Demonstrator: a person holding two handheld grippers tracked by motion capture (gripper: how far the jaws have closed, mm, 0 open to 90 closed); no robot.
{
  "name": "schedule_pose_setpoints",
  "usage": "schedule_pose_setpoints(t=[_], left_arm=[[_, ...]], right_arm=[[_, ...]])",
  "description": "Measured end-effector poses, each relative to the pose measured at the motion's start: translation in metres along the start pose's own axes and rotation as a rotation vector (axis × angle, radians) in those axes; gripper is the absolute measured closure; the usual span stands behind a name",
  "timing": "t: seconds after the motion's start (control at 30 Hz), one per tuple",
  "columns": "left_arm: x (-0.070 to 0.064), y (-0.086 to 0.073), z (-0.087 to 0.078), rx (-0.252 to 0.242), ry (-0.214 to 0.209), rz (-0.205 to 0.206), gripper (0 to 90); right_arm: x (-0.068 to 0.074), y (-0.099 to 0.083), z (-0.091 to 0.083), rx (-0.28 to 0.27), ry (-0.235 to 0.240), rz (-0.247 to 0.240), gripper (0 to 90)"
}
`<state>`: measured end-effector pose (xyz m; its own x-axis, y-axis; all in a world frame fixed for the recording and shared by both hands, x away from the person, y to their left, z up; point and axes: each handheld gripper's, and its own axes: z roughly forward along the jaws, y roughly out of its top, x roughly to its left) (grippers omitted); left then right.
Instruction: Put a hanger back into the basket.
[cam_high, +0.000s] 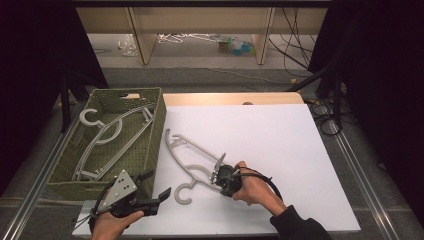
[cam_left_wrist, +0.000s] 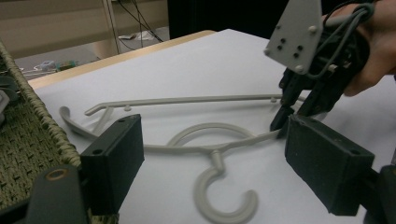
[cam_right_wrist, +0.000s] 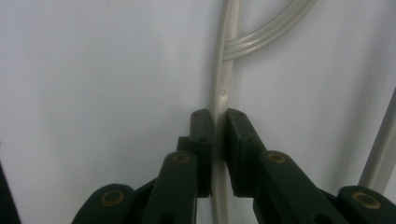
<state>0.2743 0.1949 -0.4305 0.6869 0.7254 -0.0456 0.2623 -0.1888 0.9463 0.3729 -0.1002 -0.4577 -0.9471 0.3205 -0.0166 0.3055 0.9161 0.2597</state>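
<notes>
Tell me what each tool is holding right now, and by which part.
The right tool is shut on the grey plastic hanger, pinching one thin shoulder arm. The left tool is open, holding nothing.

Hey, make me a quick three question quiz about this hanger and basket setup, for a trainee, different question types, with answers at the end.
1. True or false: the right gripper has its jaws closed on an arm of the grey hanger on the table.
2. Multiple choice: where is the green woven basket? A) at the table's left side, B) at the table's right side, C) on the floor behind the table.
3. Fill in: the left gripper, near the hanger's hook, has its jaws ____ and holds nothing.

Key:
1. True; the right gripper view shows both pads pressed on the hanger arm.
2. A; it already contains other hangers.
3. Open.
</notes>
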Motion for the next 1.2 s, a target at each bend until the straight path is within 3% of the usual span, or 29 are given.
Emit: schedule_pose_setpoints(t=[0.1, 0.2, 0.23, 0.3, 0.4, 0.47, 0.53, 0.6, 0.73, 0.8, 0.9, 1.2], left_arm=[[0.000, 0.001, 0.001, -0.008, 0.001, -0.008, 19.6], [-0.002, 0.000, 0.002, 0.009, -0.010, 0.005, 19.7], [-0.002, 0.001, 0.002, 0.006, -0.011, 0.008, 19.6], [-0.002, 0.002, 0.003, 0.001, -0.010, -0.004, 19.6], [-0.002, 0.000, 0.002, 0.016, -0.012, 0.016, 19.6], [-0.002, 0.001, 0.003, 0.008, -0.013, -0.002, 19.7], [-0.003, 0.001, 0.004, 0.014, -0.009, 0.017, 19.8], [-0.004, 0.001, 0.005, 0.023, -0.007, 0.037, 20.0], [-0.005, 0.005, 0.012, 0.065, 0.032, 0.130, 25.4], [-0.005, 0.006, 0.017, 0.078, 0.028, 0.135, 25.4], [-0.005, 0.010, 0.025, 0.107, 0.025, 0.181, 25.8], [-0.014, 0.012, 0.059, 0.244, -0.013, 0.358, 30.0]], right_arm=[[-0.002, -0.006, -0.001, -0.011, 0.015, 0.006, 80.9], [-0.002, -0.001, 0.000, -0.045, 0.008, 0.032, 74.3], [-0.002, 0.002, 0.003, -0.046, 0.016, 0.015, 74.2], [0.001, 0.006, 0.004, -0.021, 0.002, 0.014, 74.5], [0.000, 0.006, 0.004, -0.019, 0.003, 0.040, 76.7], [0.001, 0.007, 0.004, -0.019, 0.001, 0.033, 81.3], [0.001, 0.007, 0.003, -0.019, 0.001, 0.026, 81.5], [0.000, 0.006, 0.002, -0.015, 0.001, 0.013, 81.7], [-0.005, -0.003, -0.010, -0.020, 0.006, -0.005, 81.9], [-0.006, -0.008, -0.020, -0.041, 0.021, -0.013, 81.9], [-0.007, -0.016, -0.031, -0.060, 0.043, -0.025, 81.9], [-0.003, -0.038, -0.056, -0.122, 0.113, -0.048, 82.0]])
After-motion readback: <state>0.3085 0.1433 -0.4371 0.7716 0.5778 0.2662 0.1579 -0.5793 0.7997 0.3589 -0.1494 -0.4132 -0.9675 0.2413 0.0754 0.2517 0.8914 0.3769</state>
